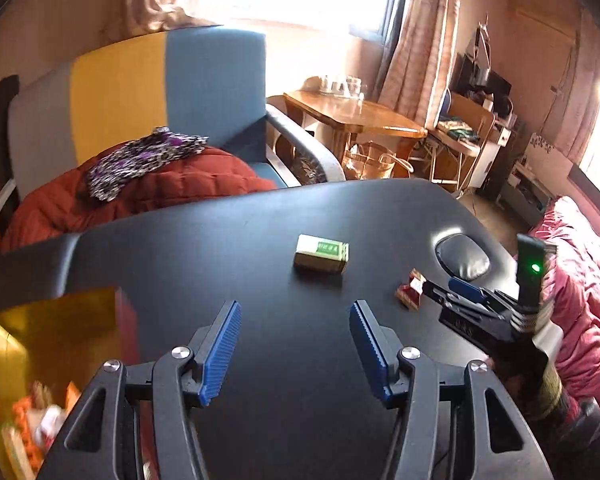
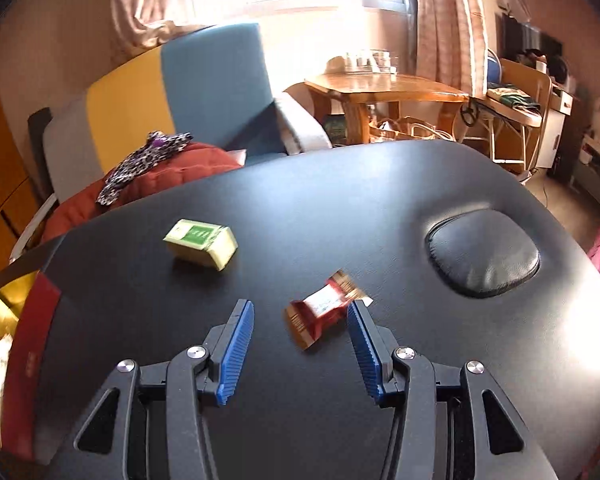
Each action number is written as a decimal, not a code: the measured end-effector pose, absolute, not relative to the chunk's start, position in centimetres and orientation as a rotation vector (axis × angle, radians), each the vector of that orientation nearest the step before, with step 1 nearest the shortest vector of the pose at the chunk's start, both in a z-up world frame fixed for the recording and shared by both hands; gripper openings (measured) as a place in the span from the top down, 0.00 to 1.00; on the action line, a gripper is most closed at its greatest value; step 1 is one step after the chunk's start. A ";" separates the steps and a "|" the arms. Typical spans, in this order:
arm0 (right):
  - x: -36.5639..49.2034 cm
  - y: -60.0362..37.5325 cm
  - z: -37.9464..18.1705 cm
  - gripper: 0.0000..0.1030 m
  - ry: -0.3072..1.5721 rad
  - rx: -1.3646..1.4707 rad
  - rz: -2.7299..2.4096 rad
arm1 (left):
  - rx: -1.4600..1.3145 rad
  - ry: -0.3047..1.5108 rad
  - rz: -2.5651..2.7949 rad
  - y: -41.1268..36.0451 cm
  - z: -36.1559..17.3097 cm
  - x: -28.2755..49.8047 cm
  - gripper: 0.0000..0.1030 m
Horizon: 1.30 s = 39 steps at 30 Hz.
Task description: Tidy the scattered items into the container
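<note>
Right gripper [image 2: 300, 336] is hanging low over the black table [image 2: 380, 208] with its jaws wide open and nothing in them. A red candy packet [image 2: 320, 312] is lying on the table between the blue pads [image 2: 236, 352], a bit closer to the right pad. It looks like the right pad is almost touching the packet, but I cannot tell for sure.

Left gripper [image 1: 294, 344] is also wide open and holding nothing. It is pointing at the green-and-cream box [image 1: 322, 258], which is sitting farther out on the table, well apart from it. The red container [image 1: 60, 320] with the gold inside is sitting at the table's left edge.

What could go wrong: the packet is thin and lying flat and turned at a slant. If the jaws are closing too high, they might be sliding over it. If one pad is hitting first, it might be pushing the packet away or spinning it.

Hard to see: the container is blurry and cut off, so the things inside are just fuzzy orange and white shapes. The words on the packet are too blurry to read.
</note>
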State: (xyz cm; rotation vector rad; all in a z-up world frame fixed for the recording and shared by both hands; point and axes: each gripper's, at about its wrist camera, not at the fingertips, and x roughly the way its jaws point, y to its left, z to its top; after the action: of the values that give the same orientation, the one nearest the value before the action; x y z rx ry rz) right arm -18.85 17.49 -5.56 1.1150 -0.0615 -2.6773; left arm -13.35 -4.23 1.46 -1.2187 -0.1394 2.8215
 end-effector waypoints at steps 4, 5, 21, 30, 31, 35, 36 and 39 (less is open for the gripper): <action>-21.8 18.4 -6.1 0.51 -0.022 1.121 -2.659 | -1.293 -0.106 2.770 -1.6 -0.7 -21.1 0.44; -22.5 18.5 -6.2 0.51 -0.010 1.123 -2.653 | -1.316 -0.098 2.763 -1.1 -1.4 -22.8 0.44; -26.3 18.3 -10.0 0.51 0.084 1.246 -2.528 | -1.543 0.063 2.669 1.2 -9.7 -29.4 0.45; -20.4 18.0 -10.3 0.51 0.167 1.254 -2.504 | -1.560 -0.001 2.643 0.7 -10.3 -22.2 0.45; -19.7 18.0 -10.3 0.51 0.168 1.255 -2.505 | -1.554 -0.002 2.643 0.6 -10.3 -21.2 0.45; -16.3 18.2 -10.2 0.51 0.146 1.264 -2.496 | -1.534 0.059 2.634 0.6 -10.3 -17.5 0.45; -15.5 18.2 -10.1 0.51 0.138 1.266 -2.492 | -1.529 0.054 2.639 0.5 -10.1 -16.7 0.45; -13.0 18.4 -9.9 0.51 0.081 1.278 -2.462 | -1.513 -0.003 2.666 -0.4 -9.3 -14.4 0.45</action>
State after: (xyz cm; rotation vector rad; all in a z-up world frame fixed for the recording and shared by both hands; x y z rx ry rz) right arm -13.02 18.40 -9.90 1.2778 0.0815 -2.4620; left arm -14.39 -0.44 -9.29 -1.5133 -0.0027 2.6660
